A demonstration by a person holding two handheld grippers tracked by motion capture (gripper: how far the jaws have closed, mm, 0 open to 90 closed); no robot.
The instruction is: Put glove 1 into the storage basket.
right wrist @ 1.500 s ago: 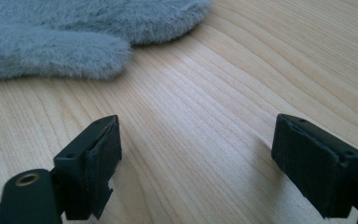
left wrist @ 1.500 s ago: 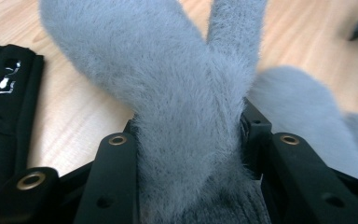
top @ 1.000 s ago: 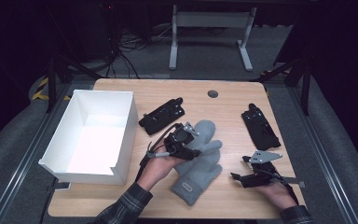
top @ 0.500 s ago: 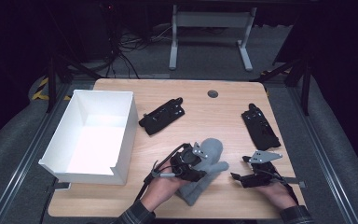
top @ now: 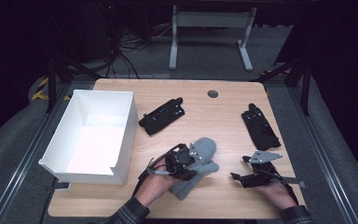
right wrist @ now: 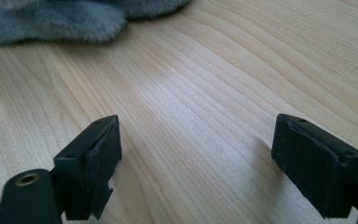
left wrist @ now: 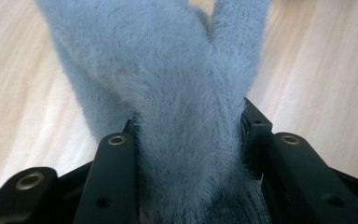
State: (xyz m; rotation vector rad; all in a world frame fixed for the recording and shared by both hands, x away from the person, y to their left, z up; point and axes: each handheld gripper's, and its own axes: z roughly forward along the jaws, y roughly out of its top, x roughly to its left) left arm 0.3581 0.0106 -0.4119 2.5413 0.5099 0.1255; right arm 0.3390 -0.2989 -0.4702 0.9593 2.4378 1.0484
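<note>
A grey fuzzy mitten (top: pixel 205 148) lies on the wooden table (top: pixel 223 116) near its front edge. My left gripper (top: pixel 185 162) sits over the mitten's middle, shut on it. In the left gripper view the grey mitten (left wrist: pixel 177 88) is bunched between the two black jaws of the left gripper (left wrist: pixel 189 140), with its thumb and hand part spreading out beyond them. My right gripper (top: pixel 237 177) rests on the table to the right of the mitten, open and pointing at it. Nothing lies between the jaws of the right gripper (right wrist: pixel 196 154); the mitten's edge (right wrist: pixel 51 18) is farther ahead.
A white open box (top: pixel 125 135) stands at the left of the table. Two black flat objects lie farther back, one at the centre (top: pixel 163 115) and one at the right (top: pixel 260 126). A round cable hole (top: pixel 212 94) is near the far edge.
My left gripper has drawn back toward the table's front edge with the mitten in it, and the mitten has bunched up. The right gripper has stayed put.
</note>
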